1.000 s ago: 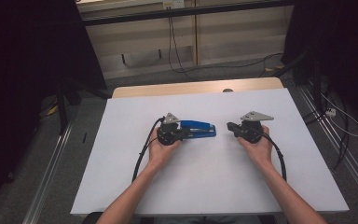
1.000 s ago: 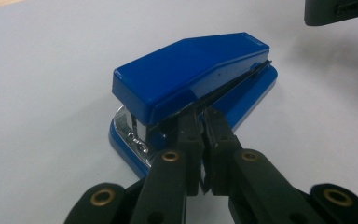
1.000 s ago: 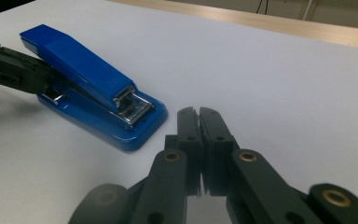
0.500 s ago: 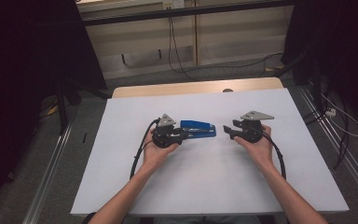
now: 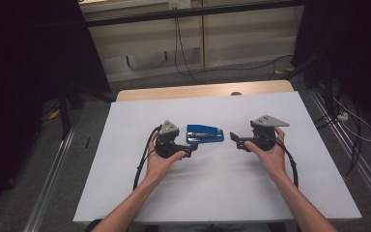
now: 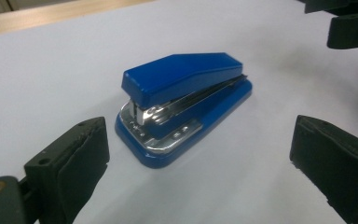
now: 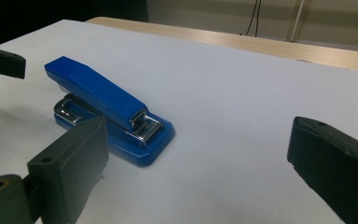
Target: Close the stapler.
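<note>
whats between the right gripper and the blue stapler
Nothing: in the high view only bare white table separates the right gripper from the blue stapler. The right gripper view shows the same gap, with the jaws standing open.

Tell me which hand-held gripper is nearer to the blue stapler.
Left. The left hand-held gripper is just beside the stapler, at its near left end. The right hand-held gripper is farther, apart from its right end.

right gripper [image 7: 198, 163] – jaws just opening, empty | blue stapler [image 7: 107, 109] – on white table [image 7: 242, 93]
</note>
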Demonstrator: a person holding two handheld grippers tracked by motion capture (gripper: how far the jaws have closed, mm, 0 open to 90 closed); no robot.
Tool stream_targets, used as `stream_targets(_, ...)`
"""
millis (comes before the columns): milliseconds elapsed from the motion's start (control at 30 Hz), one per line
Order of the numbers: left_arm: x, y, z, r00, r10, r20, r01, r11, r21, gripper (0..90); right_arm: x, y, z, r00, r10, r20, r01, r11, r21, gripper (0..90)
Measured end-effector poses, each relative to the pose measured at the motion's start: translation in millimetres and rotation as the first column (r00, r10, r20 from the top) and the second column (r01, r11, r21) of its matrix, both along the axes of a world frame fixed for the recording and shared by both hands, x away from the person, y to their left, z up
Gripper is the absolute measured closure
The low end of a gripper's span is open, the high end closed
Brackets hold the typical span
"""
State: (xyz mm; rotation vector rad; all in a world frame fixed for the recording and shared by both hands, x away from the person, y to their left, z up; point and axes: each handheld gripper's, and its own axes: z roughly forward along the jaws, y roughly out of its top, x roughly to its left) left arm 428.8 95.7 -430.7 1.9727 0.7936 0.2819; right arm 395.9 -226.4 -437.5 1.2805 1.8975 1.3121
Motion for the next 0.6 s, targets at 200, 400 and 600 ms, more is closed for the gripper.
stream_targets(200,-11.8,11.3,8.2,0.9989,-0.005,0.046,0.006,0.9998,-0.021,4.0,-11.5,-3.8,9.6,0.9984,-0.012,0.055,0.01,0.9997,0.023,2.9)
stream_targets(400,-22.7,28.2,10.9,0.998,0.028,0.056,-0.029,0.9995,0.012,3.9,-19.6,-5.9,11.5,0.9984,-0.041,0.04,0.041,0.9991,-0.005,4.6)
stream_targets(600,-31.4,45.5,16.5,0.9952,0.064,0.074,-0.063,0.9979,-0.019,4.2,-33.5,-7.3,9.3,0.9963,-0.071,0.049,0.073,0.9971,-0.021,4.3)
